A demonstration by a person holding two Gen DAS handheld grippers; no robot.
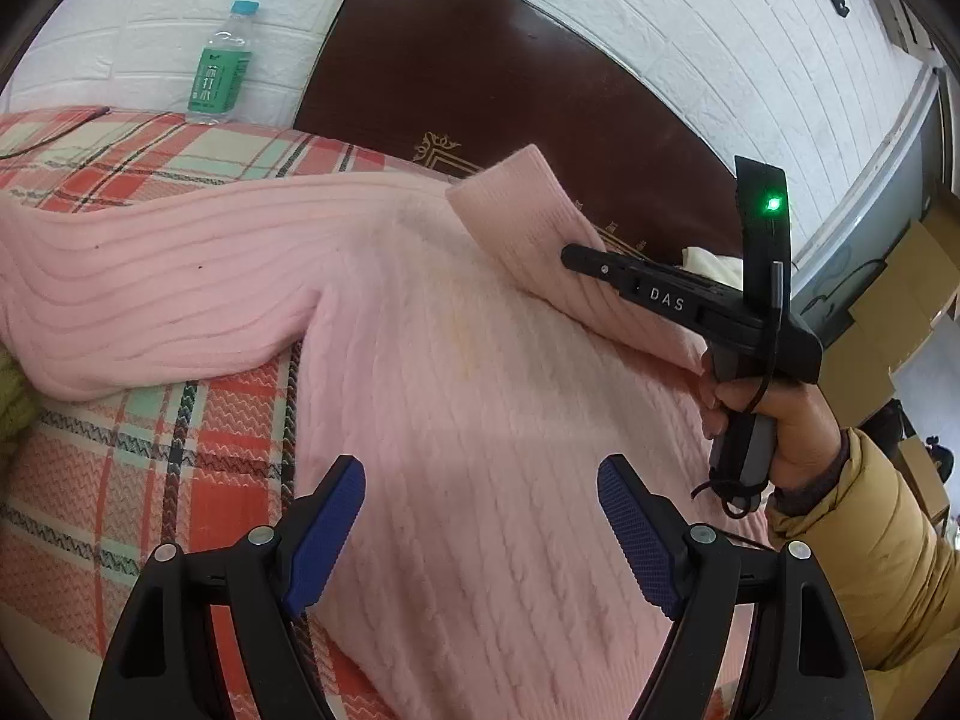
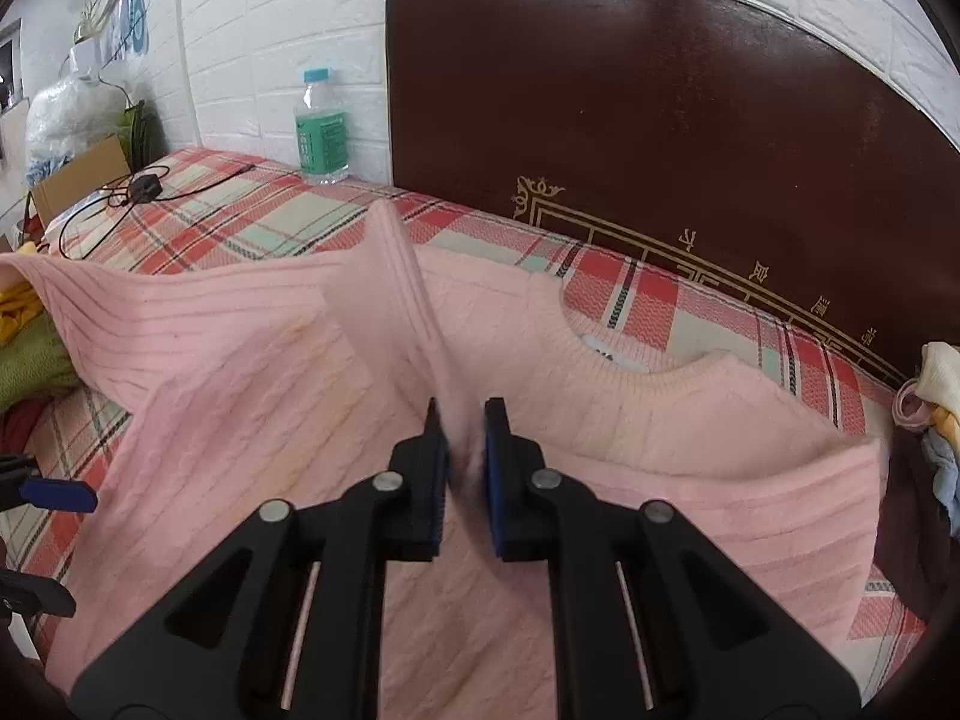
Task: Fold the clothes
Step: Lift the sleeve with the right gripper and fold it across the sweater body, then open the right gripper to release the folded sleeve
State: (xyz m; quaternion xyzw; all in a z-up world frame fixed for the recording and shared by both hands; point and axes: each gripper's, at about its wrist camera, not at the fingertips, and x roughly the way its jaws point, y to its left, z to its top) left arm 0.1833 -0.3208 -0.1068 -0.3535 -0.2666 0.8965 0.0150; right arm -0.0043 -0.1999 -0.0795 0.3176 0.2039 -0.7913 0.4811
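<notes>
A pink cable-knit sweater (image 1: 456,372) lies spread on a plaid bed cover; it also shows in the right wrist view (image 2: 630,438), neckline toward the headboard. My right gripper (image 2: 465,450) is shut on one sleeve (image 2: 396,294) and holds it lifted over the sweater's body. In the left wrist view that sleeve (image 1: 528,222) hangs from the right gripper (image 1: 576,255). My left gripper (image 1: 480,516) is open and empty, just above the sweater's lower body. The other sleeve (image 1: 150,288) stretches out to the left.
A dark wooden headboard (image 2: 660,120) stands behind the bed against a white brick wall. A water bottle (image 2: 321,129) stands on the bed's far edge. A black cable with plug (image 2: 144,189) lies far left. Other clothes (image 2: 30,348) are piled at left, more clothes (image 2: 942,384) at right.
</notes>
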